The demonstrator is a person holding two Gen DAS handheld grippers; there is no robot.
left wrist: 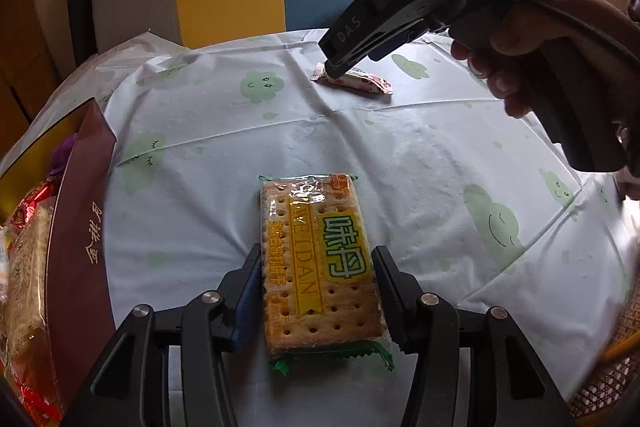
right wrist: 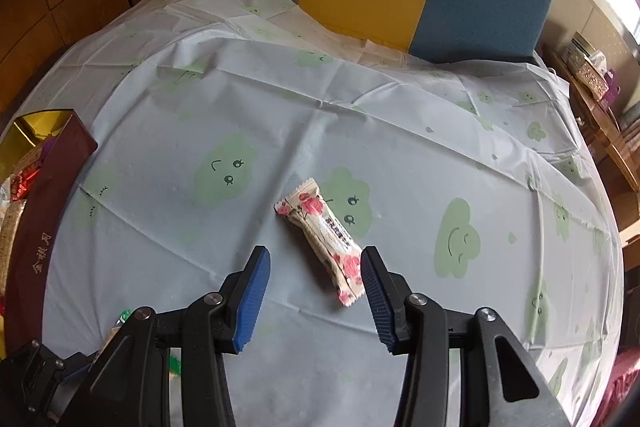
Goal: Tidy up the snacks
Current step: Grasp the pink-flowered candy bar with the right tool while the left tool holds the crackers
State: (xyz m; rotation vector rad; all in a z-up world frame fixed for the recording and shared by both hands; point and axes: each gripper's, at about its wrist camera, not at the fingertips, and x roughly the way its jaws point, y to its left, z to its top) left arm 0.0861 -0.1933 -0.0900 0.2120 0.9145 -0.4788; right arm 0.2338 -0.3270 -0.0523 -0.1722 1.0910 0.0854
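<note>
- Left gripper (left wrist: pixel 316 291) is clamped on the cracker packet (left wrist: pixel 318 263), holding it at six o'clock over the table (left wrist: pixel 420 155).
- Right gripper (right wrist: pixel 315 279) stands open, its jaws straddling the rose-print candy (right wrist: pixel 320 243) without pressing it.
- Maroon snack box (left wrist: pixel 80 247) sits at nine o'clock.

Between the left jaws lies the cracker packet (left wrist: pixel 320 267): its green patch carries the large characters 味丹, and the yellow ribbon beside it reads "WEIDAN". The smaller orange characters along its edge are too blurred to make out. The right gripper (left wrist: pixel 336 69), seen ahead of the left jaws, bears "DAS" on its finger. Left of the jaws, the maroon box (left wrist: pixel 80 247) shows gold characters, 金秋月. Print on the rose-patterned snack bar (right wrist: pixel 326 235) between the right jaws is illegible.
</note>
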